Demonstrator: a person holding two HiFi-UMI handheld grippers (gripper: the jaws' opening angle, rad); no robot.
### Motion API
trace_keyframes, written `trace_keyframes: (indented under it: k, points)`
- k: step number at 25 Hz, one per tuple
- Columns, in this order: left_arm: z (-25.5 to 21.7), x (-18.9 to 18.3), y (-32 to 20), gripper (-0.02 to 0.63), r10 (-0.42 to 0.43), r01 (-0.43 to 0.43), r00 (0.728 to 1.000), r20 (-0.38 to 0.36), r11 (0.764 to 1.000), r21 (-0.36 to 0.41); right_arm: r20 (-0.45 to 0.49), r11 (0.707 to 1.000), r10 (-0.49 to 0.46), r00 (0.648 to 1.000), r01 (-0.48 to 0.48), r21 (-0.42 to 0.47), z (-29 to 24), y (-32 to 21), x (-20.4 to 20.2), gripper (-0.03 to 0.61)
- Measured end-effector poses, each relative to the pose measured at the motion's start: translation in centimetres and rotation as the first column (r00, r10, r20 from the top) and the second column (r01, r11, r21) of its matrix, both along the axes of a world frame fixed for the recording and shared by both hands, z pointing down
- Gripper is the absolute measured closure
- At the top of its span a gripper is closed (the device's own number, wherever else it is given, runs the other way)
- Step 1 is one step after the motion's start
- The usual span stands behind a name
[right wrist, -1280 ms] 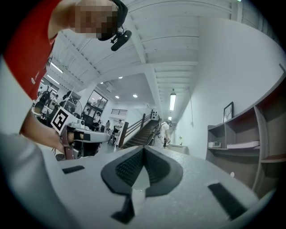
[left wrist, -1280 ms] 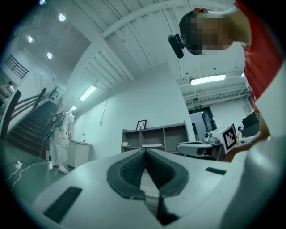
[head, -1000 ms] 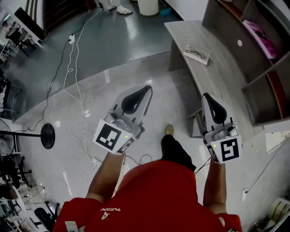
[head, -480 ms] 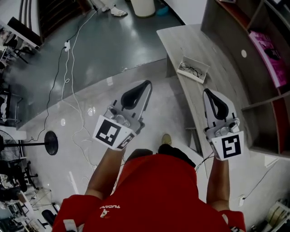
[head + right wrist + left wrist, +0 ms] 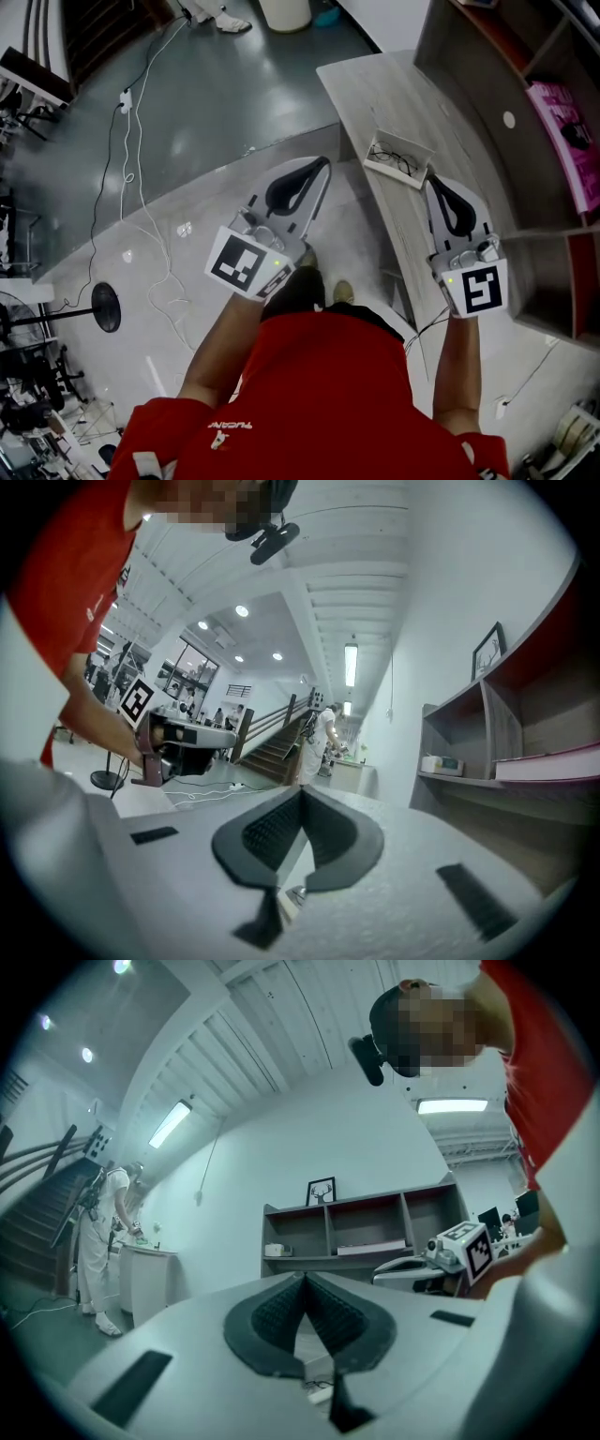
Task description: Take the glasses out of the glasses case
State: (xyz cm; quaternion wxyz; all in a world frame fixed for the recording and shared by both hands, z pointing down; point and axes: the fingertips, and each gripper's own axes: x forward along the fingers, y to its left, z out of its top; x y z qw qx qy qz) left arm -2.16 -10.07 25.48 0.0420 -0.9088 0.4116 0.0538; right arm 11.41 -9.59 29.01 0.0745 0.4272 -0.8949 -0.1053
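An open white glasses case [image 5: 397, 159] lies near the edge of a grey wooden table [image 5: 375, 84], with dark-rimmed glasses [image 5: 399, 161] inside. My right gripper [image 5: 433, 181] is held over the table just in front of the case, jaws shut and empty. My left gripper [image 5: 323, 165] hangs over the floor to the left of the table edge, also shut and empty. In the left gripper view the pads [image 5: 281, 1312] meet at the tip of the left gripper [image 5: 303, 1279], and the case [image 5: 319, 1389] shows below them. In the right gripper view the right gripper [image 5: 301, 794] has its jaws together.
A grey shelf unit [image 5: 506, 56] with a pink book [image 5: 567, 131] rises along the table's far side. White cables [image 5: 141, 187] and a round black stand base [image 5: 105, 307] lie on the floor at left. A person in white [image 5: 103, 1241] stands at a counter far off.
Both grippers have moved forward towards the table. The case has come much closer, and the right gripper's tip now sits right beside it. Both stay shut.
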Motion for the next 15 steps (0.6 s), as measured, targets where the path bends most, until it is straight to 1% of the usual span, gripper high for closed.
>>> trace_keyframes:
  k: [5, 9, 13, 15]
  points:
    - [0.8, -0.2, -4.4, 0.603, 0.071, -0.071, 0.997, 0.006, 0.997, 0.005, -0.056, 0.998, 0.057, 0.997, -0.058, -0.028, 1.4, -3.7, -0.6, 0.574]
    - [1.5, -0.5, -7.6, 0.603, 0.136, -0.136, 0.991, 0.007, 0.991, 0.002, -0.097, 0.992, 0.097, 0.991, -0.104, -0.065, 3.1, -6.3, -1.1, 0.574]
    - [3.2, -1.0, -9.8, 0.603, 0.229, -0.228, 0.973, 0.033, 0.973, -0.039, -0.150, 0.983, 0.132, 0.980, -0.149, -0.105, 4.9, -8.4, -1.8, 0.574]
    - [3.7, -1.1, -10.7, 0.604, 0.267, -0.265, 0.963, 0.032, 0.963, -0.051, -0.192, 0.978, 0.135, 0.972, -0.161, -0.130, 6.0, -9.3, -2.2, 0.574]
